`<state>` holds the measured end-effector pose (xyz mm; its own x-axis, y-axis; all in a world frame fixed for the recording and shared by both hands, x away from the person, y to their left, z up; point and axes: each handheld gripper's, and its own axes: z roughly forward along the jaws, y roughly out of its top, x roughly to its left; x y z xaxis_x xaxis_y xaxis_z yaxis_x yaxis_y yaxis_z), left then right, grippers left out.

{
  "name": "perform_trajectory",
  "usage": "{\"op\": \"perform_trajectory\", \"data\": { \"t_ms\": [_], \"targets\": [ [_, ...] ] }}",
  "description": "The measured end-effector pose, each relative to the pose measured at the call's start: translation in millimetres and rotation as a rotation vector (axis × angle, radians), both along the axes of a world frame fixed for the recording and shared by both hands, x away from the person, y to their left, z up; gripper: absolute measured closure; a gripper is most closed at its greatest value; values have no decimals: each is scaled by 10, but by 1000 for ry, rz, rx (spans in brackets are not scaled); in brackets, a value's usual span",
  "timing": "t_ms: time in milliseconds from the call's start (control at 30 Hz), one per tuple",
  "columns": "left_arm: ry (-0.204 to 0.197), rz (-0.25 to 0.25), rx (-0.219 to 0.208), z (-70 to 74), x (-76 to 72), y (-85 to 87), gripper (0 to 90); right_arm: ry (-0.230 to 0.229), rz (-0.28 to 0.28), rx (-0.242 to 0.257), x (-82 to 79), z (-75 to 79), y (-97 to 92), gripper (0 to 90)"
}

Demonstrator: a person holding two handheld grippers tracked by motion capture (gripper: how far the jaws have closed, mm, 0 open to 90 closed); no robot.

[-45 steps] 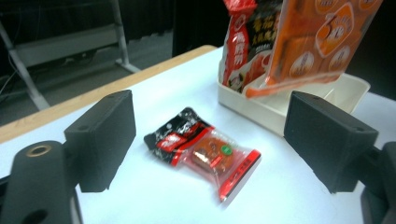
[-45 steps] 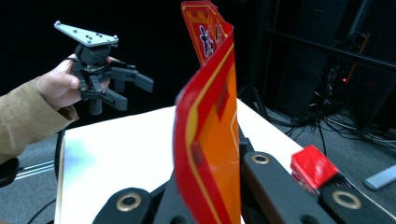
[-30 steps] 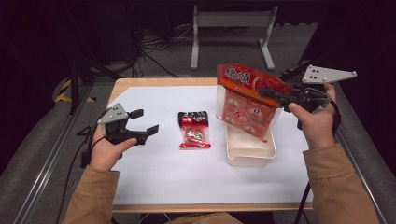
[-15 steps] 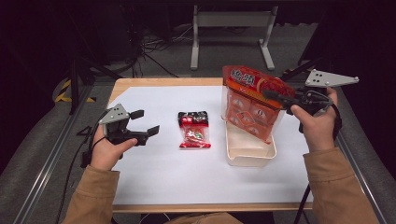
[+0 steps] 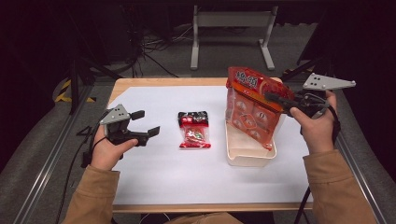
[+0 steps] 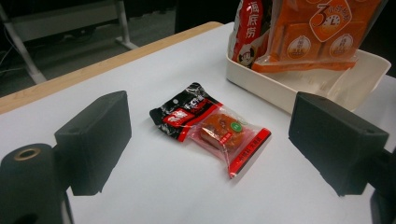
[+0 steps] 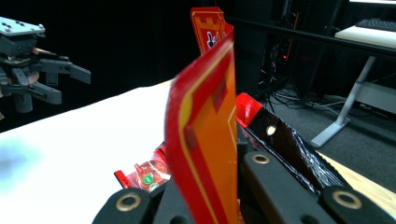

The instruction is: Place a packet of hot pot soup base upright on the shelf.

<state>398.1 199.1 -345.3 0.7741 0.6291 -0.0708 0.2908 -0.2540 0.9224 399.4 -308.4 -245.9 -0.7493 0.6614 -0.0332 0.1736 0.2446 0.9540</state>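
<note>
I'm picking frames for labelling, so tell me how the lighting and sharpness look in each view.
High view: white table evenly lit, surroundings dark, slightly soft. Left gripper view: small snack packet sharp, with glare on its wrapper. Right gripper view: big orange bag, clamped in the right gripper, is close and blurred; table overexposed, background black.

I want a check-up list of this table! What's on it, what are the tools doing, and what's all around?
Surface: white table top with a wooden edge.
Job's things: big orange-red bag standing upright in the cream tray; two small snack packets lying mid-table.
Clutter: nothing seen.
Tools: right tool shut on the bag's top edge; left tool open, holding nothing, left of the packets.
Cables: one trails from the left tool; more lie on the floor behind.
Surroundings: grey floor, a metal stand, dark room.
</note>
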Motion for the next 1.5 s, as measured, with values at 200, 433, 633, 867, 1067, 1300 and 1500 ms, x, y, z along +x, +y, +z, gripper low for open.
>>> {"op": "perform_trajectory", "data": {
  "t_ms": [200,433,633,867,1067,1300,1500],
  "targets": [
    [3,-1,0,-11,4,0,137,16,-2,-5,27,-108,5,896],
    [8,-2,3,-18,6,0,136,17,-7,8,33,-181,-24,895],
    [11,-5,9,-29,13,-15,135,32,-11,1,41,-254,-36,895],
    [18,-7,8,-37,16,-22,133,42,-1,9,38,-305,-57,894],
    [24,-9,8,-47,20,-37,128,55,-5,12,35,-363,-82,893],
    [23,-11,13,-64,38,-51,118,90,-9,-39,66,-479,-32,893],
    [34,-7,10,-80,47,-55,113,98,-13,-15,81,-576,-40,896]
  ]
}}
